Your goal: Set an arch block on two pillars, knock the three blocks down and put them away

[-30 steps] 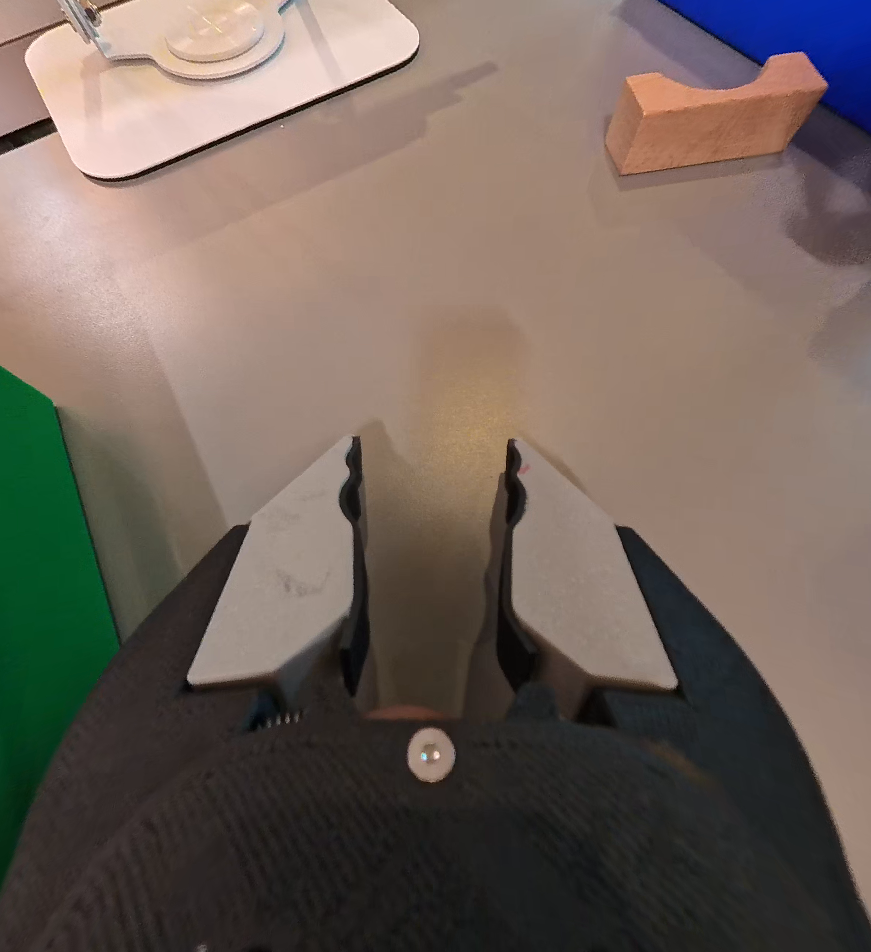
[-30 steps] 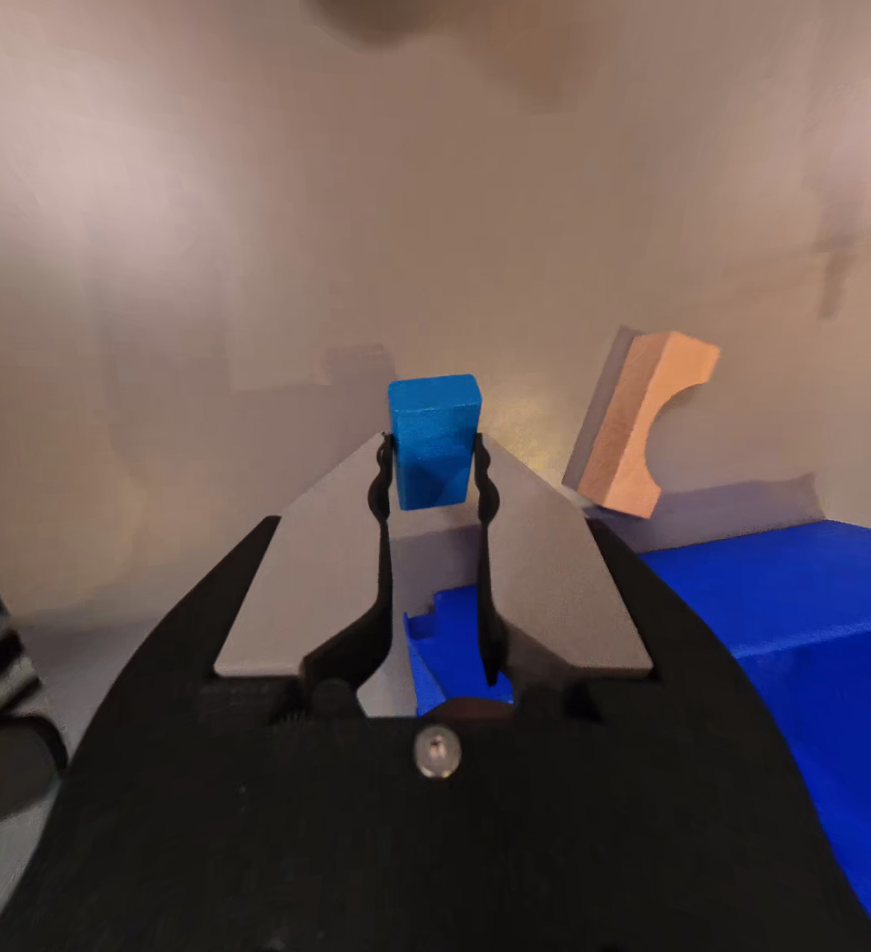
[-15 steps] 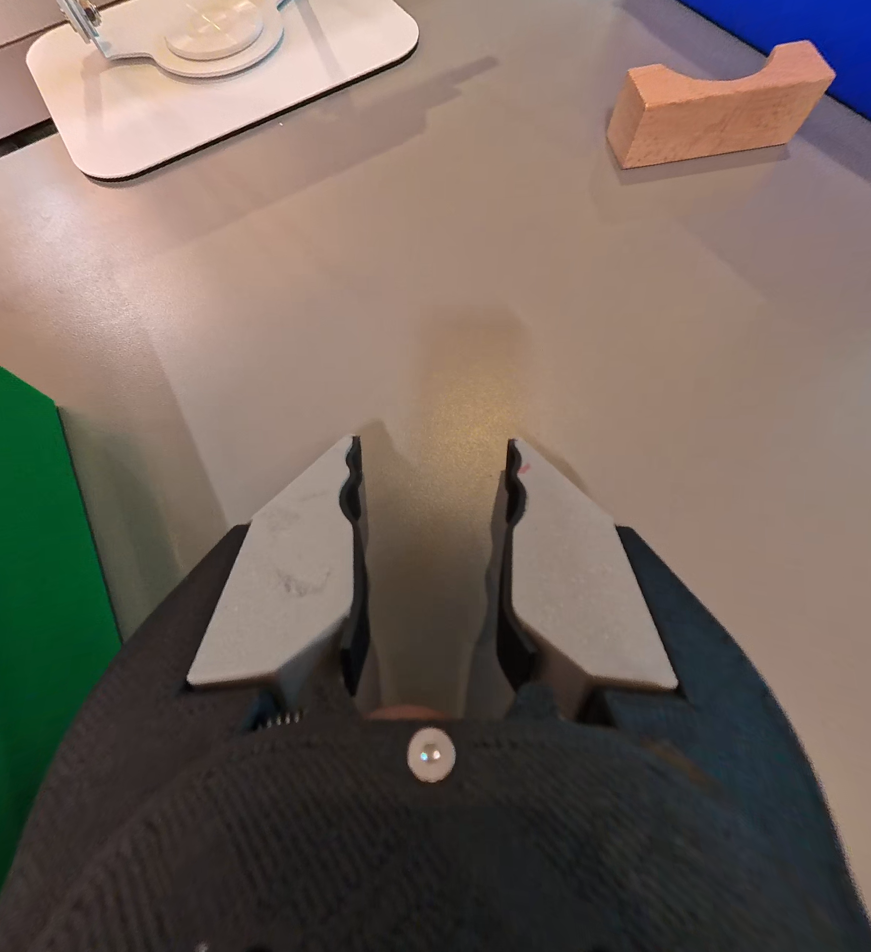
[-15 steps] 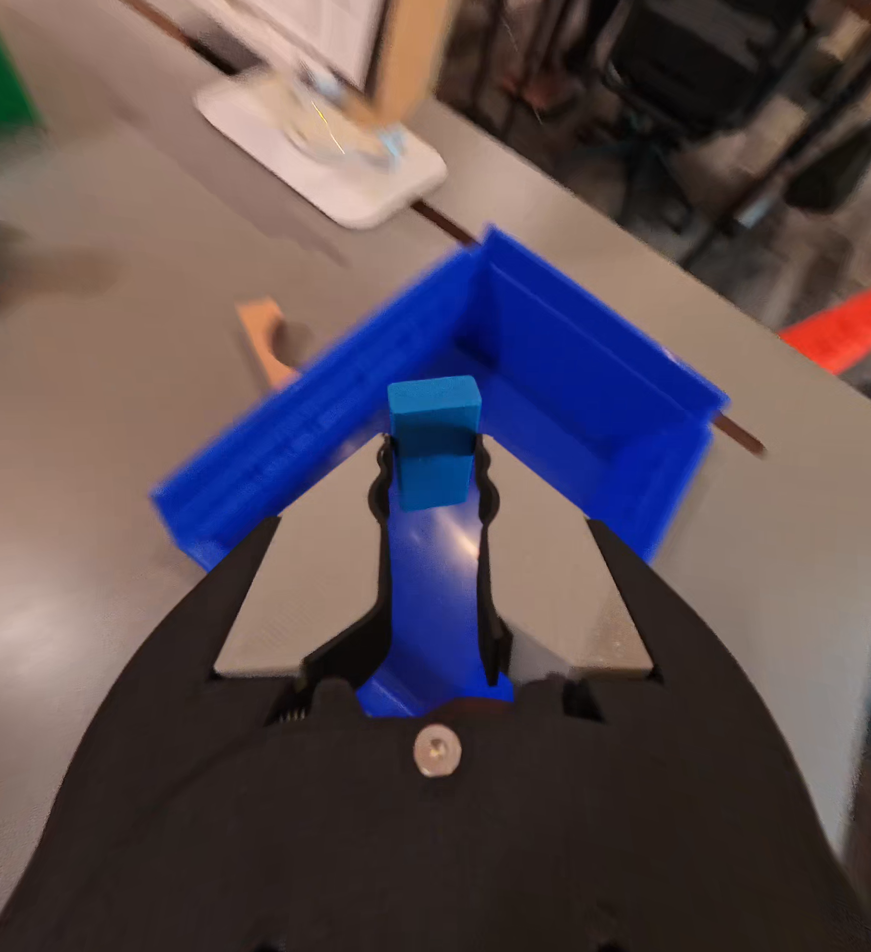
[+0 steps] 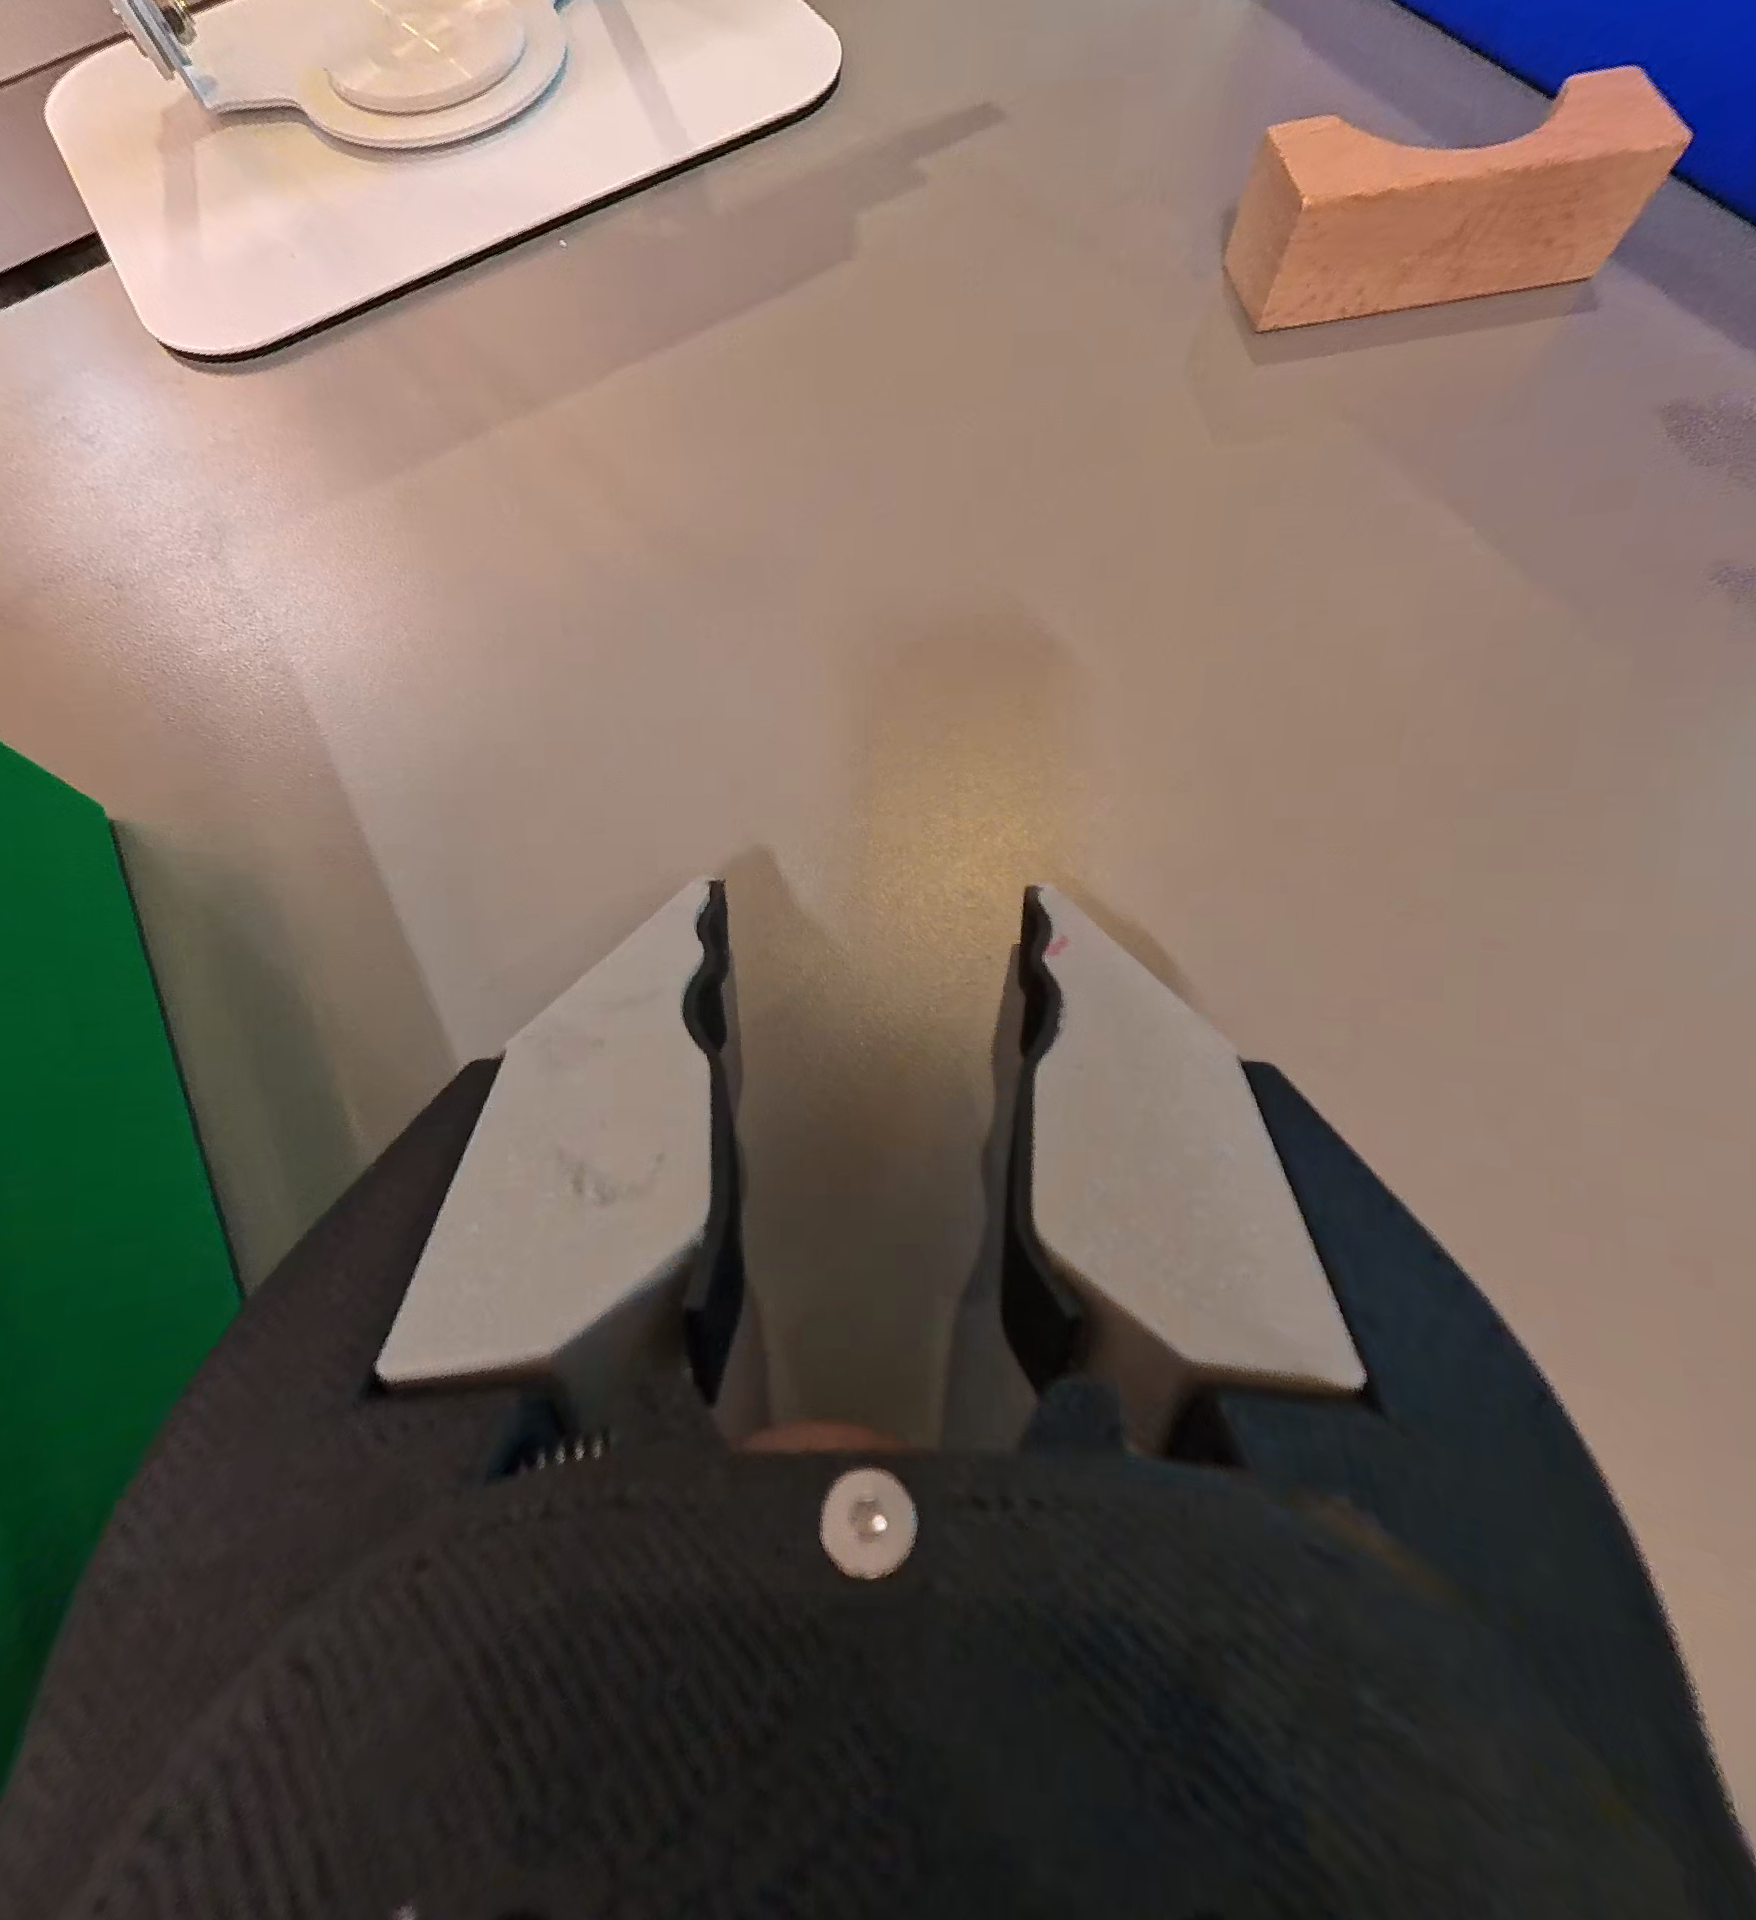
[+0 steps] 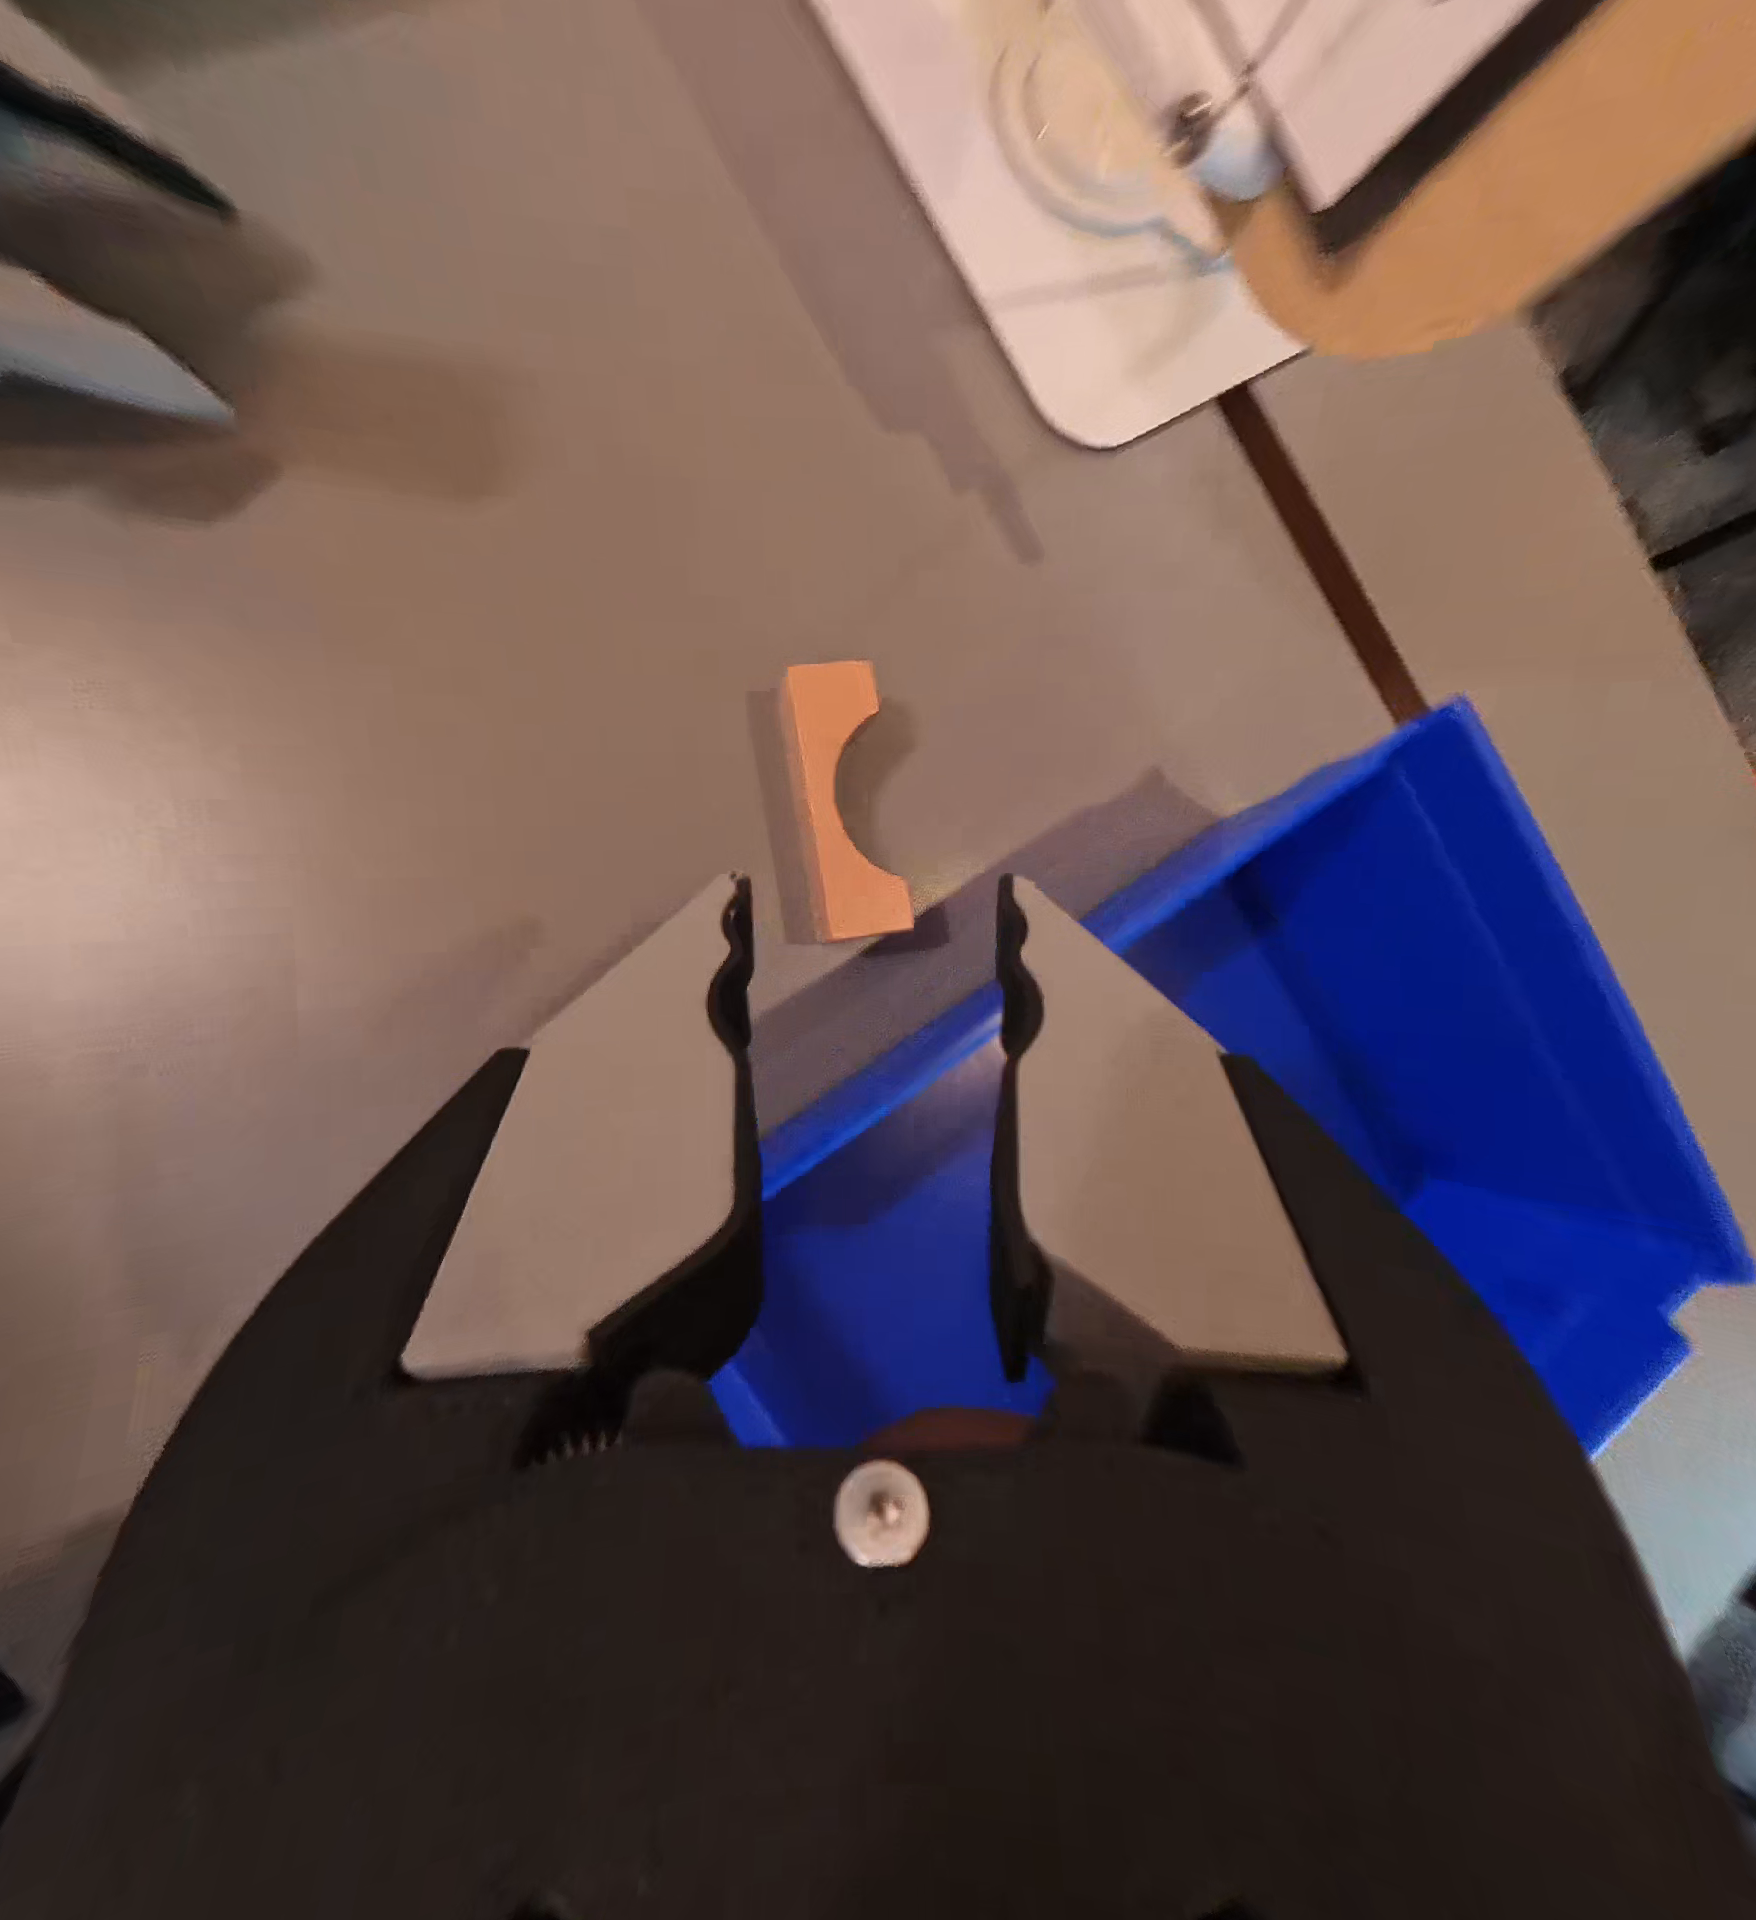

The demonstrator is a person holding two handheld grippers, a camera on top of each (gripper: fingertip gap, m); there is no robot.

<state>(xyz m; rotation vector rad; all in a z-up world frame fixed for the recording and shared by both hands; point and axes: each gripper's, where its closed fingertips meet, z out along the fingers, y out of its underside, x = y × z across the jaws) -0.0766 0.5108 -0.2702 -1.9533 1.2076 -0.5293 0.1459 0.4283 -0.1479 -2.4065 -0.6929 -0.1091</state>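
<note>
Arch block (image 6: 838,805): wooden, lying flat on the grey table (image 6: 334,831), just beyond the right gripper's fingertips and a little left of the gap's centre line; curved notch faces right, toward the bin.
Right gripper (image 6: 869,899): jaws apart, nothing between them; it hangs above the near wall of the blue bin (image 6: 1425,997).
Blue bin: under and to the right of the right jaws, its corner just beside the arch block; whether they touch I cannot tell.
Left gripper (image 5: 874,904): jaws apart and empty, over bare table.
Arch block from the left view (image 5: 1456,223): far ahead and right of the left jaws, well apart from them.
White plate (image 5: 438,156): far ahead, left of the left jaws.
Green surface (image 5: 22,1143): close on the left side of the left jaws.
</note>
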